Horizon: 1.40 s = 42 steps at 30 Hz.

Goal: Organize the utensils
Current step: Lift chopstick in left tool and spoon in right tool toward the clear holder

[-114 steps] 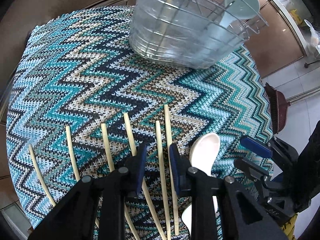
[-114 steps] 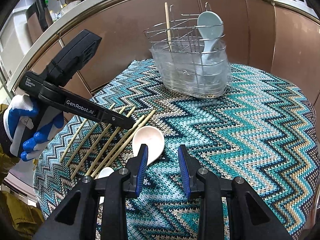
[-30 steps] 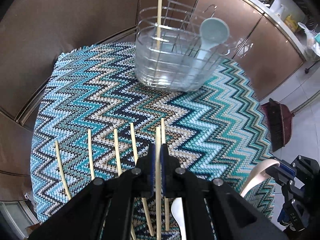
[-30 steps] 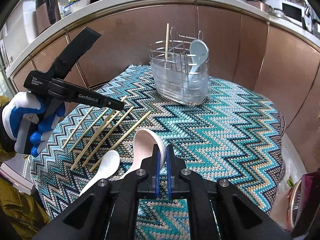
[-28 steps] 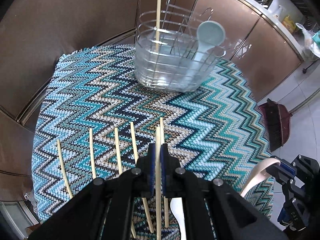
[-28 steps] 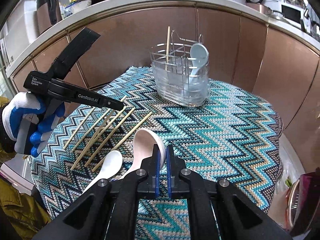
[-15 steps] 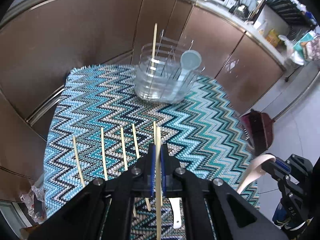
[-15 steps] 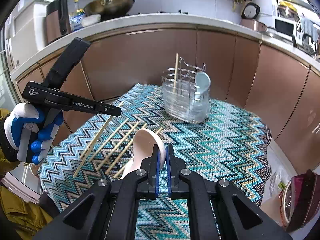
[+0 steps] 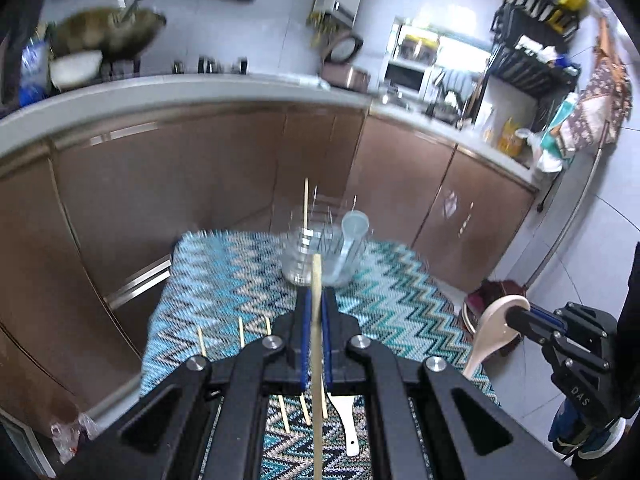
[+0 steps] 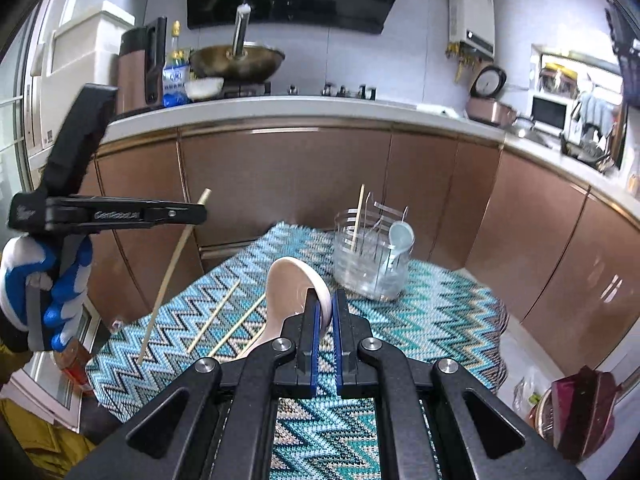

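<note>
Ahead of both tongs, the wire caddy (image 10: 372, 258) holds one chopstick (image 10: 357, 216) and a pale-blue spoon (image 10: 398, 242) (left tongs (image 9: 315, 300) pinching a chopstick (image 9: 317, 344), right tongs (image 10: 325, 312) a cream spoon (image 10: 294, 292)).

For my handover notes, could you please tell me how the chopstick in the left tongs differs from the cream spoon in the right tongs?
The chopstick is thin, straight and tan; the cream spoon is broad, curved and glossy. The left tongs grip the chopstick along its shaft, whereas the right tongs pinch the spoon at its bowl's rim. Both are clamped, lifted off the zigzag cloth and face the wire caddy.
</note>
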Each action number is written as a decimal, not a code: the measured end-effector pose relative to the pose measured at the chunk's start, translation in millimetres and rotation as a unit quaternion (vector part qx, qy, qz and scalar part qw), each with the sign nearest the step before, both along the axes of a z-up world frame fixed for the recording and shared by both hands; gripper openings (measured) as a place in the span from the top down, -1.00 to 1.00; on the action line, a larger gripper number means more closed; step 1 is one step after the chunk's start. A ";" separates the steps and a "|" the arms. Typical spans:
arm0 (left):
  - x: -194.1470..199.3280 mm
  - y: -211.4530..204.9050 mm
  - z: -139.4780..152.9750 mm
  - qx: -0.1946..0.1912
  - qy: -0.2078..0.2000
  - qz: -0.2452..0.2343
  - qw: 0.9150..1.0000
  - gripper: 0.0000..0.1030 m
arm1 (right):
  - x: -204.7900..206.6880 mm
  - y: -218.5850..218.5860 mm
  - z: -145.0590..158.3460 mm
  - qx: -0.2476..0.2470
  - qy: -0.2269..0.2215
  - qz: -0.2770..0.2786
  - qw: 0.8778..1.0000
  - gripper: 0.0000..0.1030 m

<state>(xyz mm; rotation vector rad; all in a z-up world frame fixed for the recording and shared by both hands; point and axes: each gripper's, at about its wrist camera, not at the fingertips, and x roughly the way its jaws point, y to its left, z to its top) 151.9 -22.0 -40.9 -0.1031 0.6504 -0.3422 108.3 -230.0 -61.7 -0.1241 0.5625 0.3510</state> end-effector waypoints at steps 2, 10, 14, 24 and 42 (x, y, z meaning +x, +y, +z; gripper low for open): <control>-11.6 1.6 8.2 0.003 -0.023 0.005 1.000 0.91 | -6.4 3.6 7.0 -0.004 -0.011 -0.003 1.000 0.89; -36.2 0.5 25.9 0.016 -0.080 0.019 0.996 0.91 | -15.9 10.6 16.2 -0.015 -0.033 -0.010 0.999 0.89; -38.3 -2.3 28.7 0.025 -0.099 0.024 0.994 0.91 | -15.0 8.2 17.5 -0.010 -0.038 -0.015 0.999 0.89; -21.3 -19.8 27.7 0.041 -0.123 0.026 0.991 0.91 | 15.1 -5.5 23.7 -0.015 -0.053 -0.034 0.998 0.89; 72.0 -50.7 14.5 0.064 -0.139 0.038 0.988 0.91 | 111.0 -39.0 33.2 -0.004 -0.088 -0.062 0.994 0.88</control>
